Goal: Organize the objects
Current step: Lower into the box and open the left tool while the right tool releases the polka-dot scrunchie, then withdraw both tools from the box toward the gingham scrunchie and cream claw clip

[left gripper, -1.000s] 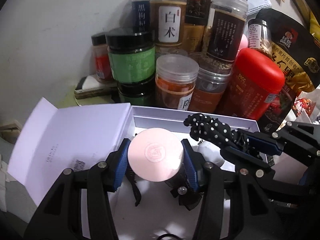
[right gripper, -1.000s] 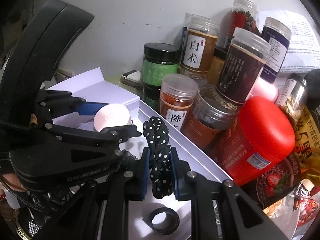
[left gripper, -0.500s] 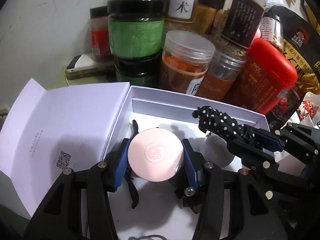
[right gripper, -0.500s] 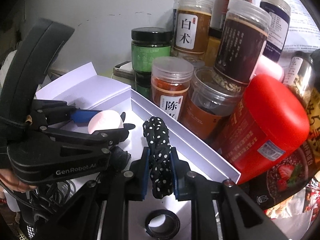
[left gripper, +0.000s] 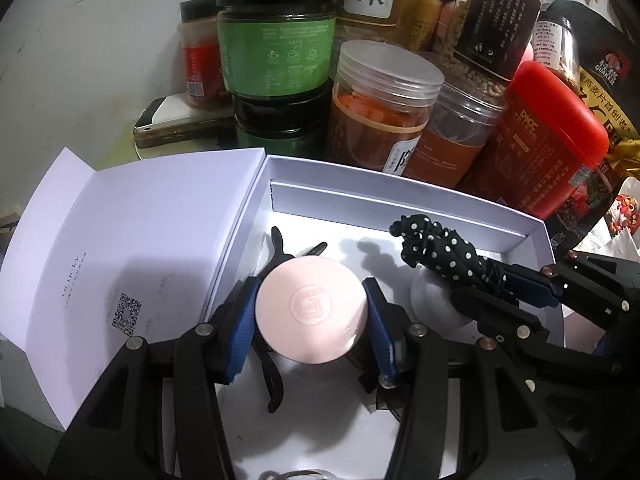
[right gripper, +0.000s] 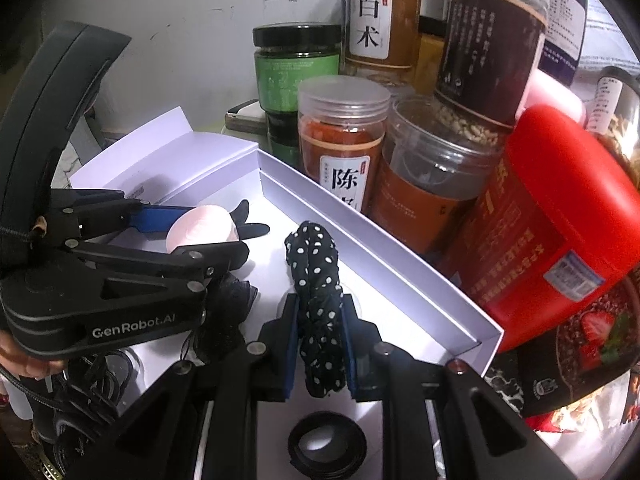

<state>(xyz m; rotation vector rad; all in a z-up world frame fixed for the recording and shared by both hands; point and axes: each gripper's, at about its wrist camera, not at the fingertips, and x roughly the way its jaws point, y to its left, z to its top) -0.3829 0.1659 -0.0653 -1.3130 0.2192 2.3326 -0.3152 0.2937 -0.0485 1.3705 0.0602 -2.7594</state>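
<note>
Left gripper clamps pink round case over white box, left part. Right gripper pinches polka-dot scrunchie over box right part. Lower each to a bare spot, avoid black clips, then release gently.

Green-labelled jar with black lid, clear-lidded jar of orange-red contents, red canister, phone-like device by wall.
</note>
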